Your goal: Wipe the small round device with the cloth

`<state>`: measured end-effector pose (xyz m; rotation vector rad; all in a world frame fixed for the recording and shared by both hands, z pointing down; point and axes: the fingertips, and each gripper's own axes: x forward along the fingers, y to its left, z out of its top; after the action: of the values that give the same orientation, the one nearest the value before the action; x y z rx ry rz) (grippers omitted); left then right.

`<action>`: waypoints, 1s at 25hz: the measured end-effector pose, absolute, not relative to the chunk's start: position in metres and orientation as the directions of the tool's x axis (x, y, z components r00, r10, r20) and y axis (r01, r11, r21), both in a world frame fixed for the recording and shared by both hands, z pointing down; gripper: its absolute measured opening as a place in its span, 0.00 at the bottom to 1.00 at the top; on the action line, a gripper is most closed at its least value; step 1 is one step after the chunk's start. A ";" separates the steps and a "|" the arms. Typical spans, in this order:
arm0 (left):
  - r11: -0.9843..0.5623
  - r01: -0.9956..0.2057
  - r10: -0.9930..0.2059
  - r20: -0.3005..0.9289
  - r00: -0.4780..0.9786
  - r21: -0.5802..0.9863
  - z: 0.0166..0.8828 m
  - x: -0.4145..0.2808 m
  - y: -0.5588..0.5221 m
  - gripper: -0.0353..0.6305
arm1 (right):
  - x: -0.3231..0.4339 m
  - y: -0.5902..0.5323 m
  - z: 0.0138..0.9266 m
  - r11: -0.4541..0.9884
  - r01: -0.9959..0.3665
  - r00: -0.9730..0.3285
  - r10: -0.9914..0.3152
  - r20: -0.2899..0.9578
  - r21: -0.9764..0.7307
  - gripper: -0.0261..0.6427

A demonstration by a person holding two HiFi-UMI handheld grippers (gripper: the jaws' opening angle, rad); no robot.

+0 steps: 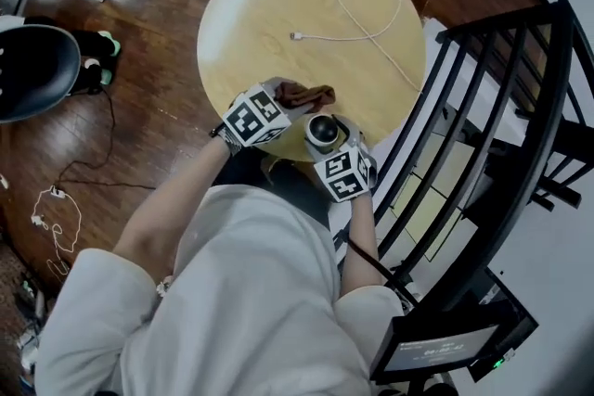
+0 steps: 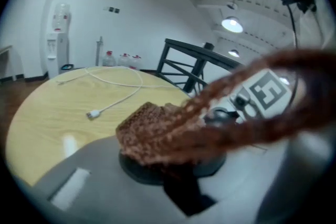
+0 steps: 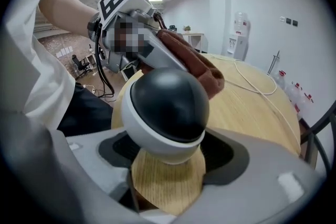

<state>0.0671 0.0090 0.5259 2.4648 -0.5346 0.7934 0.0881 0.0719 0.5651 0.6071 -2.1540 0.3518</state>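
Holding the device: right hand-held gripper (image 3: 169, 157), its jaws closed narrow around the small round device (image 3: 167, 105), a black dome in a white shell.
Device place: at the near edge of the worktop (image 1: 269, 23).
Left hand-held gripper (image 2: 173, 165): clamped on the brown cloth (image 2: 157, 131), which is over the worktop's near part, just behind the device.
Worktop: round, pale wood; a white cable (image 1: 357, 14) lies looped on its far half.
Room: dark wooden floor (image 1: 139, 32) around the worktop, black railing (image 1: 501, 107) at its right, water dispenser (image 2: 56, 39) beyond it by a white wall.
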 end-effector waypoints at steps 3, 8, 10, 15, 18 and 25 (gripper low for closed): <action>-0.793 -0.394 -0.100 0.539 0.836 0.465 0.521 0.079 0.024 0.18 | 0.082 0.072 0.564 0.849 -0.527 -0.522 -0.287 0.803 -0.039 0.56; -0.660 -0.327 -0.036 0.407 0.913 0.677 0.511 0.078 0.032 0.17 | 0.081 0.074 0.565 0.846 -0.532 -0.513 -0.295 0.806 -0.029 0.56; -0.644 -0.296 -0.009 0.380 0.925 0.706 0.504 0.076 0.036 0.17 | 0.080 0.075 0.564 0.847 -0.531 -0.507 -0.294 0.810 -0.024 0.56; -0.680 -0.228 0.059 0.363 0.930 0.697 0.485 0.074 0.046 0.17 | 0.077 0.077 0.562 0.846 -0.533 -0.503 -0.300 0.810 -0.017 0.56; -0.770 -0.164 0.136 0.410 0.902 0.616 0.473 0.079 0.057 0.17 | 0.076 0.077 0.562 0.844 -0.537 -0.504 -0.310 0.806 -0.011 0.56; -0.943 0.117 0.295 0.623 0.724 0.311 0.454 0.096 0.093 0.17 | 0.073 0.076 0.557 0.834 -0.552 -0.541 -0.363 0.758 0.005 0.56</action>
<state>0.0958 0.0935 0.4539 2.6784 0.3260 1.0316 0.0730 0.0757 0.5573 0.6658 -2.2007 0.2987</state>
